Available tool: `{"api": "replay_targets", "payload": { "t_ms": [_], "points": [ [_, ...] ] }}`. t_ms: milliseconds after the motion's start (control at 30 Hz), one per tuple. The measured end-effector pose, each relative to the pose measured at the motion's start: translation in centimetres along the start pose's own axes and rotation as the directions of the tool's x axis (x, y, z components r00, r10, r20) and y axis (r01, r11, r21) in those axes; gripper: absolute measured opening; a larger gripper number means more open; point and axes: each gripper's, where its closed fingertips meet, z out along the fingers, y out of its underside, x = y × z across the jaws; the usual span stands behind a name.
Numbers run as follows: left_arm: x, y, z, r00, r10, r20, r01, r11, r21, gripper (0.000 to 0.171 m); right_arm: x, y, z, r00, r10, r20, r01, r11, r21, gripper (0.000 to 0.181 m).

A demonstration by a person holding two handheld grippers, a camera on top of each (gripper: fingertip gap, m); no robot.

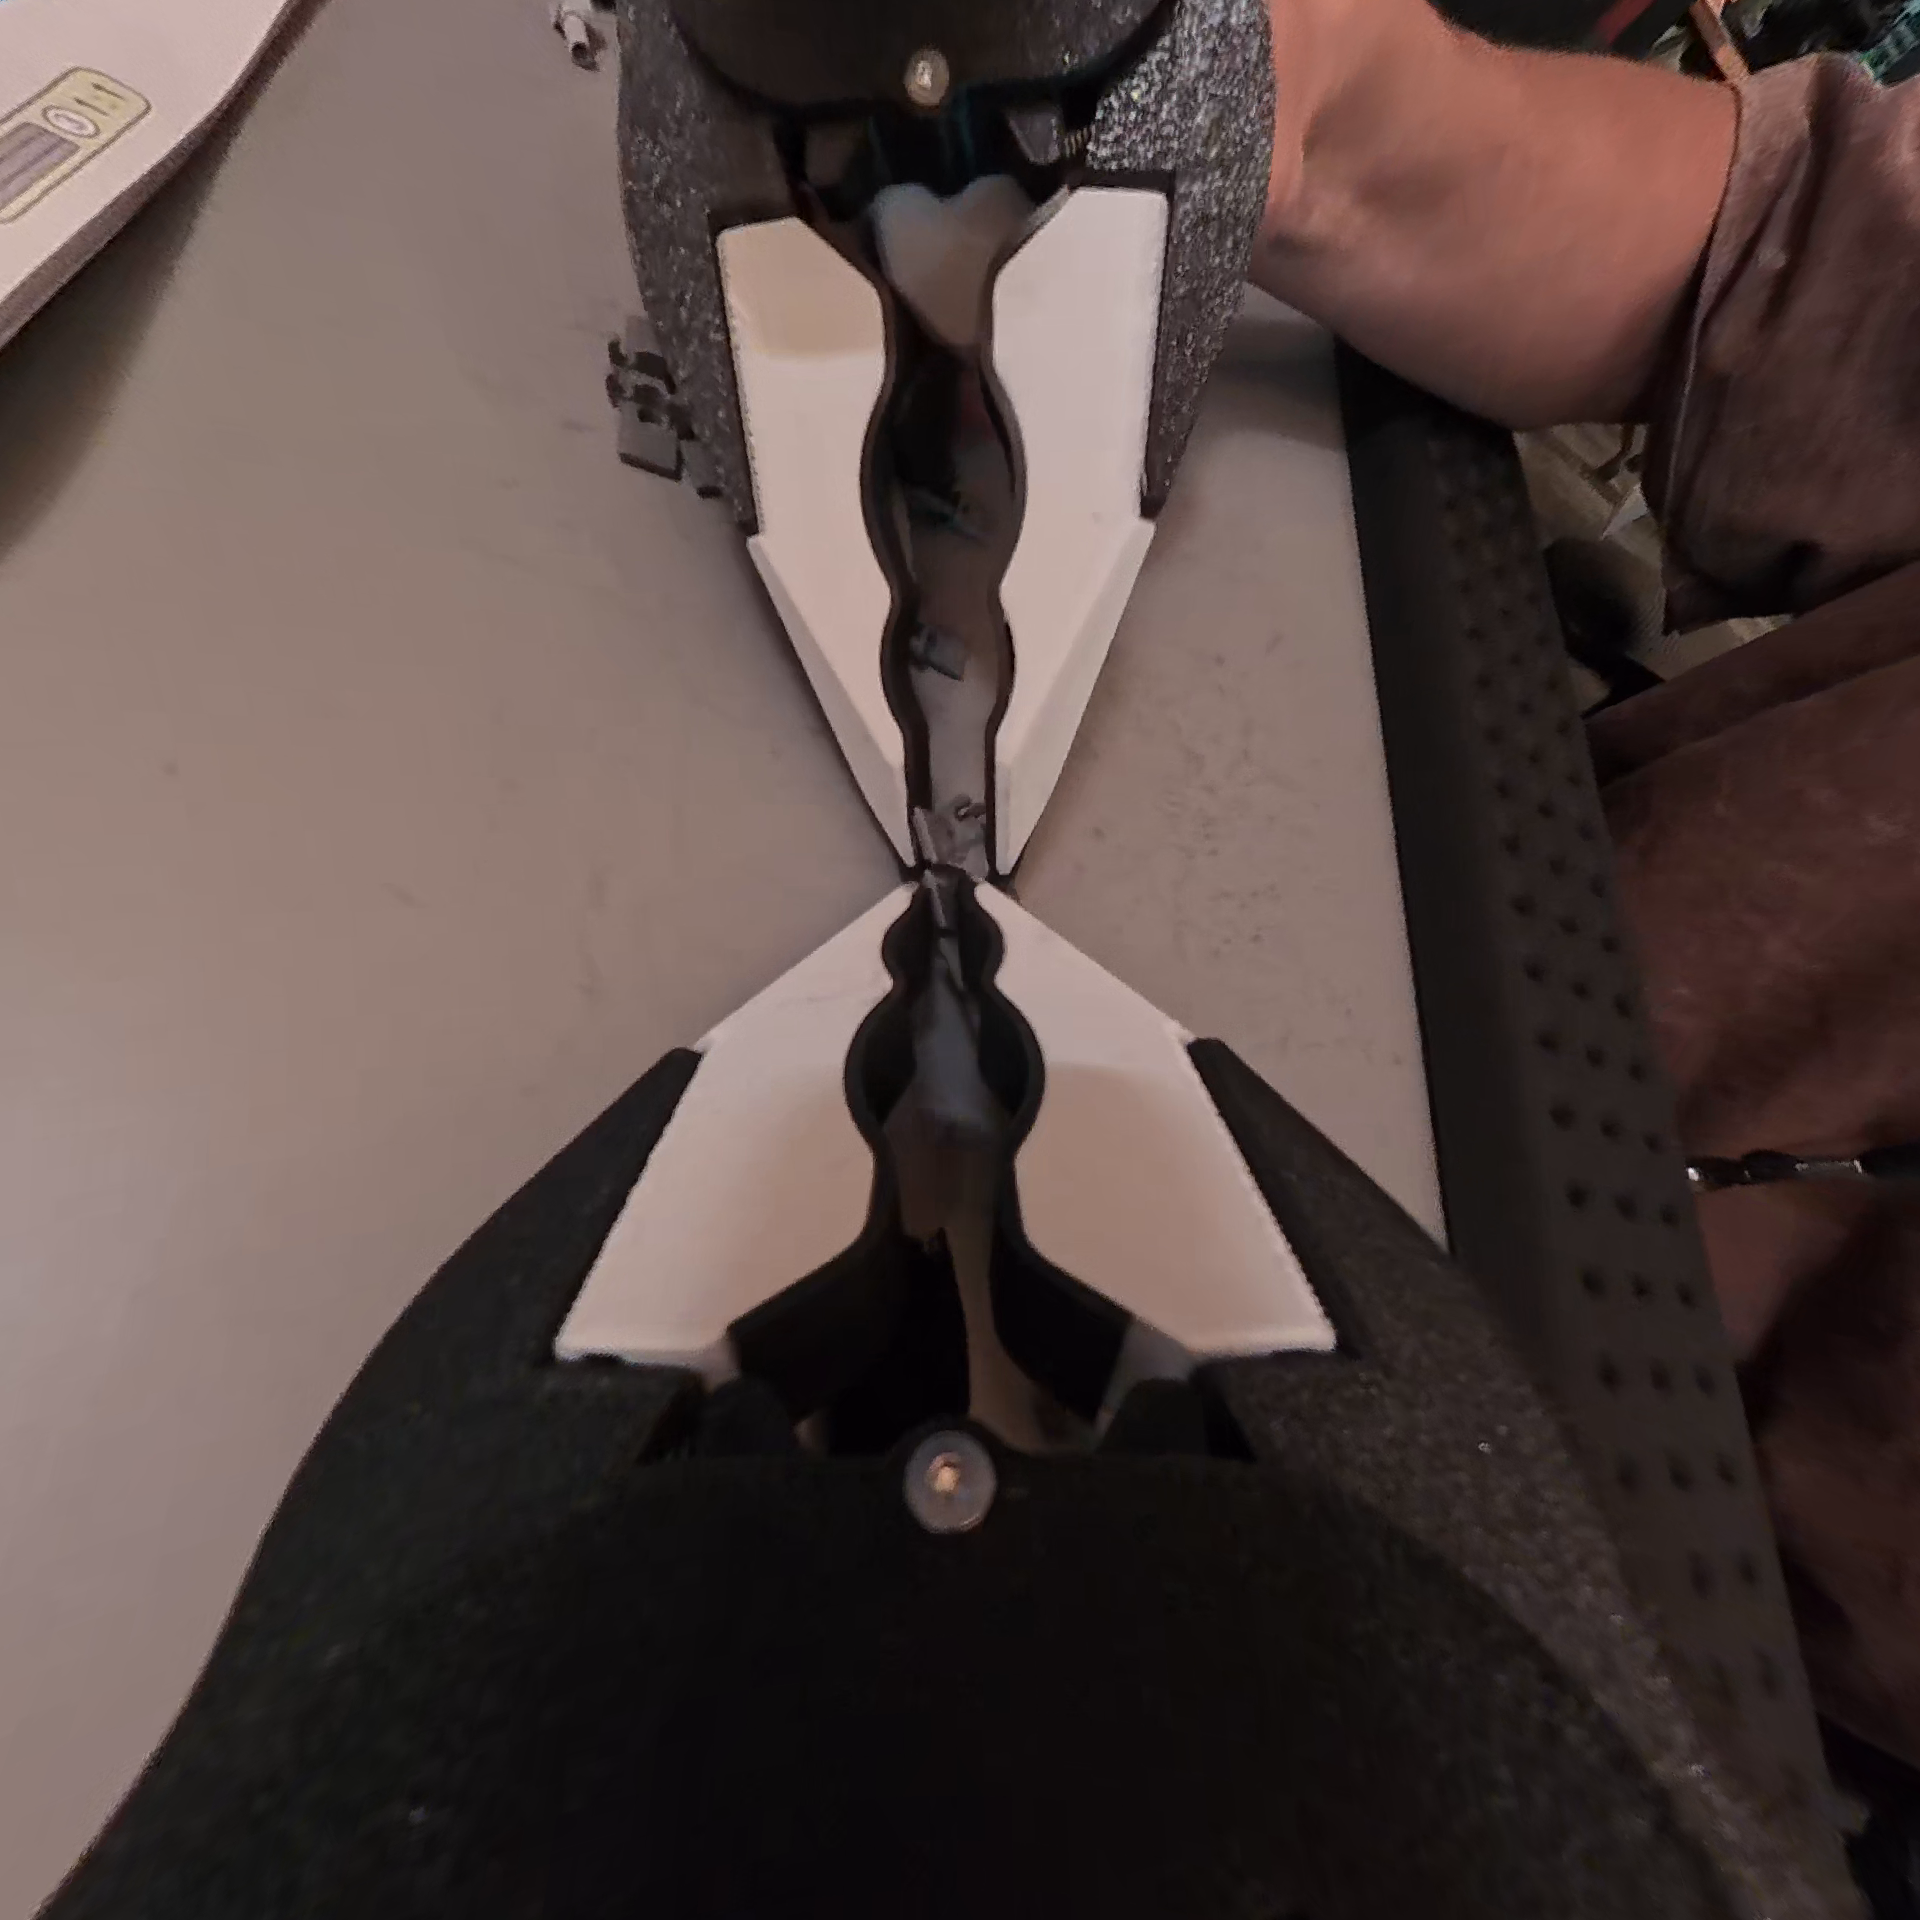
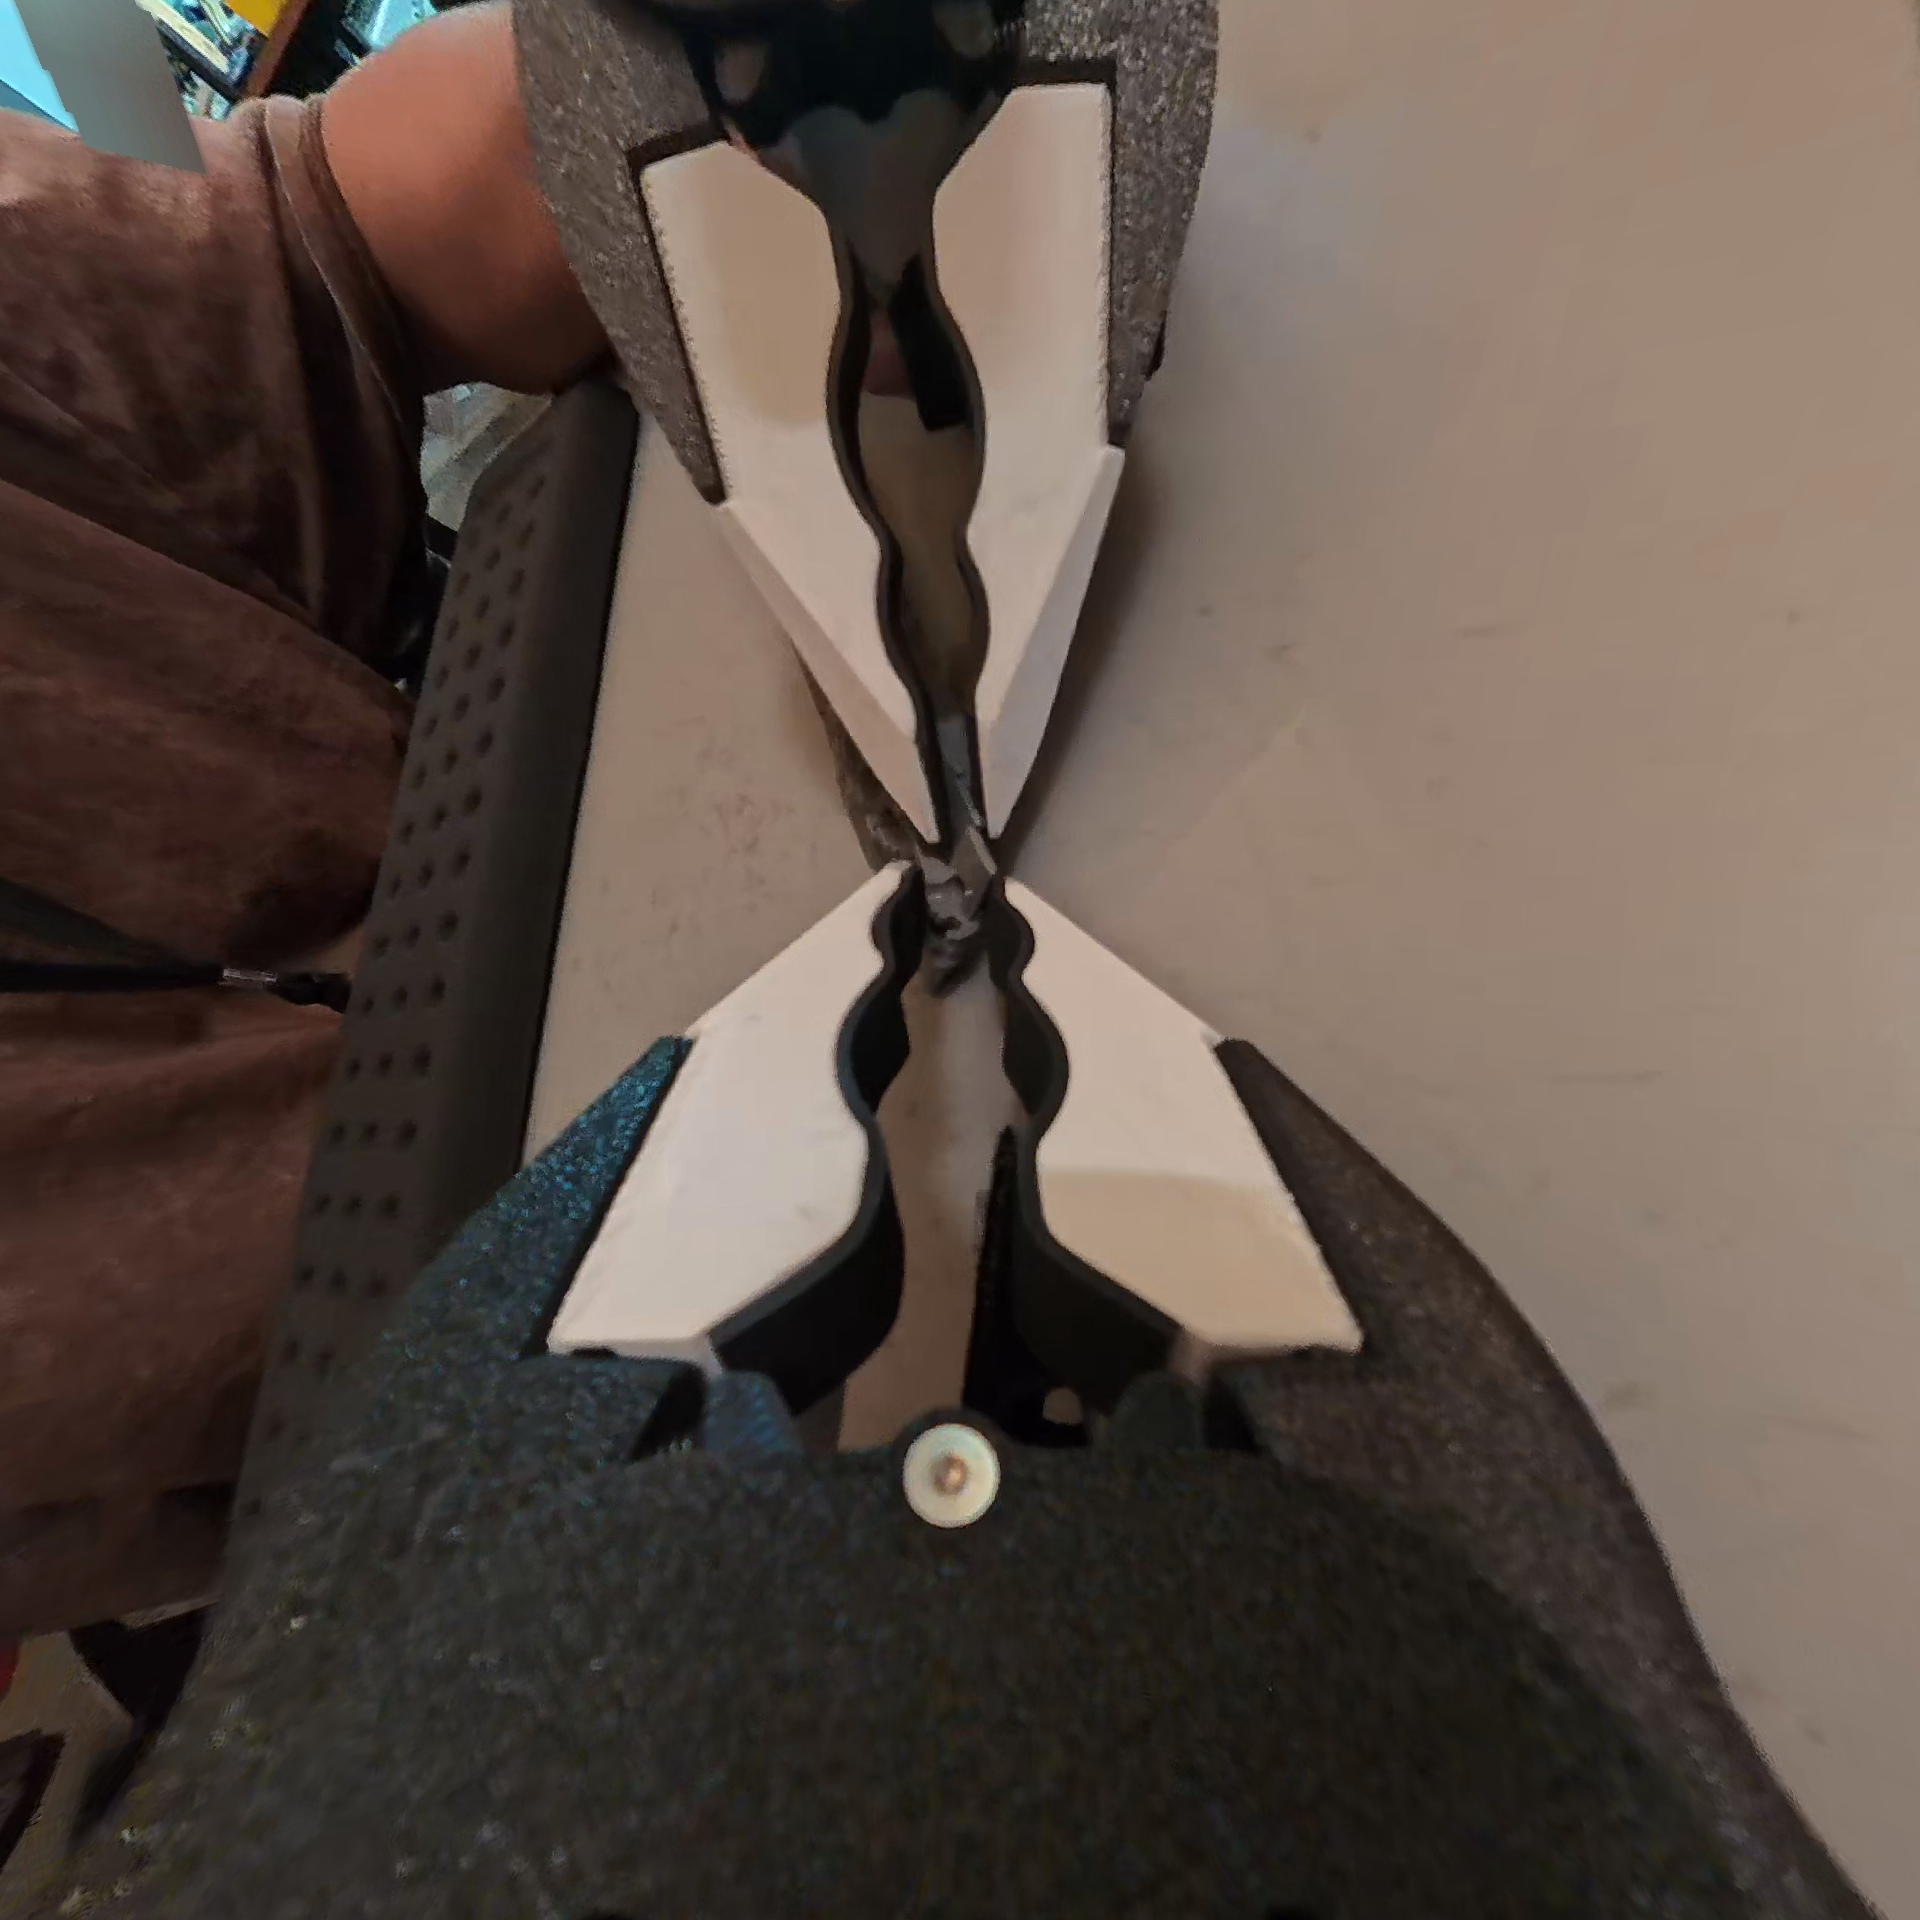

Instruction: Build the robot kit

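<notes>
My left gripper [image 1: 940, 894] and my right gripper [image 2: 951, 894] meet tip to tip over a pale grey table [image 1: 364, 831], each pointing straight at the other. Between the two sets of white fingers sits a small dark metal part [image 1: 940, 868], too small and blurred for me to say what it is. In the left wrist view my own fingertips [image 1: 987, 904] are drawn almost together, with only a thin slit between them, and the small part runs from that slit into the tips of the opposite gripper. In the right wrist view the same part [image 2: 954, 899] sits in the narrow gap at my right tips and reaches up into the left gripper's tips. Both pairs of jaws are closed down onto it, so it is pinched from both ends and held clear above the table. A black perforated strip [image 1: 1538, 935] lies along the table's edge beside the grippers. A person's forearm [image 1: 1475, 239] and brown sleeve [image 1: 1808, 312] show behind the far gripper. A few small dark pieces [image 1: 649, 410] lie on the table near the right gripper's body, and a white sheet [image 1: 94, 156] lies at the far corner.
</notes>
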Motion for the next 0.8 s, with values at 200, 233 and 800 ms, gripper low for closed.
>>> {"api": "replay_targets", "payload": {
  "t_ms": [200,233,800],
  "points": [
    [-0.2,0.1,0.1,1.000,-0.003,0.008,0.003,1.000,-0.008,0.002,0.2,0.0,0.1,0.999,0.023,-0.022,-0.023,1.000,-0.006,0.011],
    [0.0,0.0,0.0,1.000,-0.002,-0.003,0.002,1.000,0.001,0.002,0.1,-0.1,0.0,0.999,0.031,-0.008,-0.031,1.000,0.005,0.011],
    [1.6,-0.6,-0.1,0.973,0.214,0.091,-0.219,0.975,0.047,0.001,-1.6,-0.2,0.2,1.000,-0.028,0.010,0.027,0.997,0.073,0.008]
  ]
}}
